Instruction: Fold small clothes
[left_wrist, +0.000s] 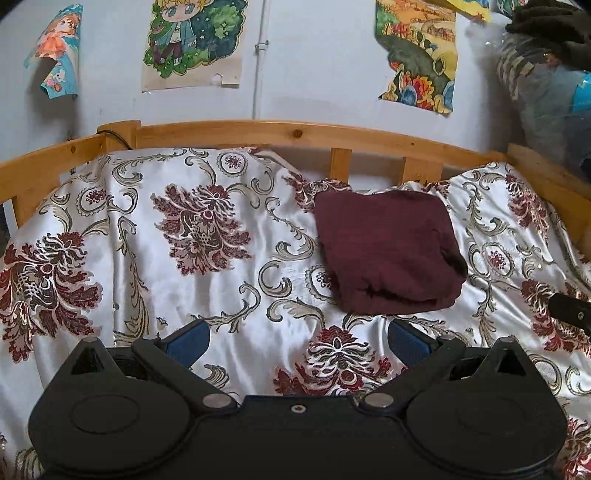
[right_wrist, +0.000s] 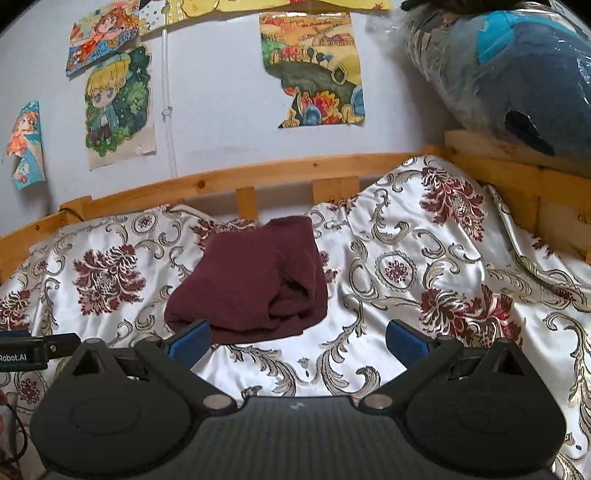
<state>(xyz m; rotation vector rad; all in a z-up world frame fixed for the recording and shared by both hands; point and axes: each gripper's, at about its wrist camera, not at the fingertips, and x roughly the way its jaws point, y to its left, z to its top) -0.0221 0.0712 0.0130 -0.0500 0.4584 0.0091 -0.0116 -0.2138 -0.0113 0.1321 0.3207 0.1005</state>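
A dark maroon garment (left_wrist: 388, 251) lies folded into a thick square on the floral satin bedspread (left_wrist: 221, 291). My left gripper (left_wrist: 299, 341) is open and empty, its blue pads wide apart, just in front of the garment's near edge. In the right wrist view the same garment (right_wrist: 251, 280) lies ahead and to the left. My right gripper (right_wrist: 298, 341) is open and empty, with its left blue pad (right_wrist: 190, 341) next to the garment's near left corner.
A wooden bed rail (left_wrist: 295, 134) runs along the back and right side (right_wrist: 517, 173). A plastic-wrapped bundle of bedding (right_wrist: 517, 77) sits on the right rail. Posters hang on the wall (left_wrist: 192, 40). The other gripper's tip shows at the right edge (left_wrist: 570, 310) and left edge (right_wrist: 26, 352).
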